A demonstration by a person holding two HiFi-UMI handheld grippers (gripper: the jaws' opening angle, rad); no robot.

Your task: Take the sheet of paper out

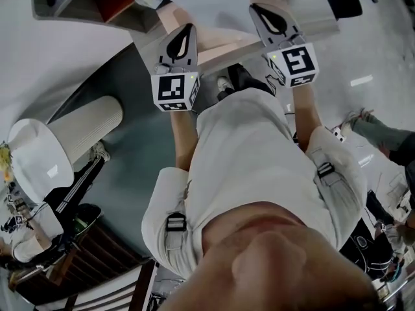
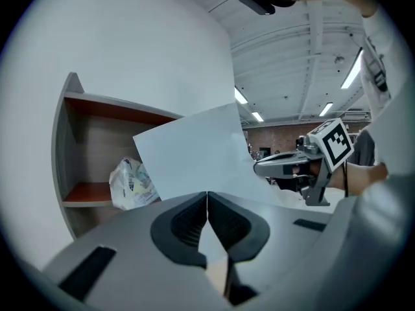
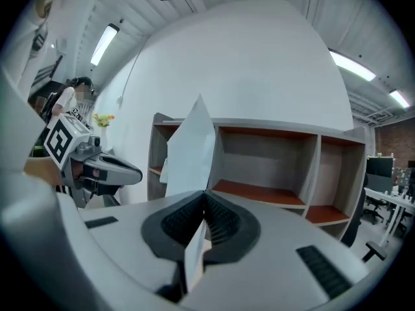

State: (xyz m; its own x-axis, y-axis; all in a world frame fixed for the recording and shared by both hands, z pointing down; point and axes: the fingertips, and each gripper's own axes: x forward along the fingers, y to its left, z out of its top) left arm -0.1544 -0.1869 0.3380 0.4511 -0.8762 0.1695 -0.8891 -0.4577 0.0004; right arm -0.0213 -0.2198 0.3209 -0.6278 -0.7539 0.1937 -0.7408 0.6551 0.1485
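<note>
right gripper view: sheet of paper pinched in right gripper.

An open shelf unit with grey edges and reddish-brown boards stands against a curved white wall. On a lower board of its left compartment lies a crumpled plastic bag, white with print too blurred to read. Long strip lights run along the white ceiling. At the far right, beyond the unit, stand dark office chairs. Far off at the left shows a small bunch of yellow flowers. In the head view a white ribbed cylinder, perhaps a lampshade, sits at the left. Another person's grey-trousered leg reaches in at the right.
</note>
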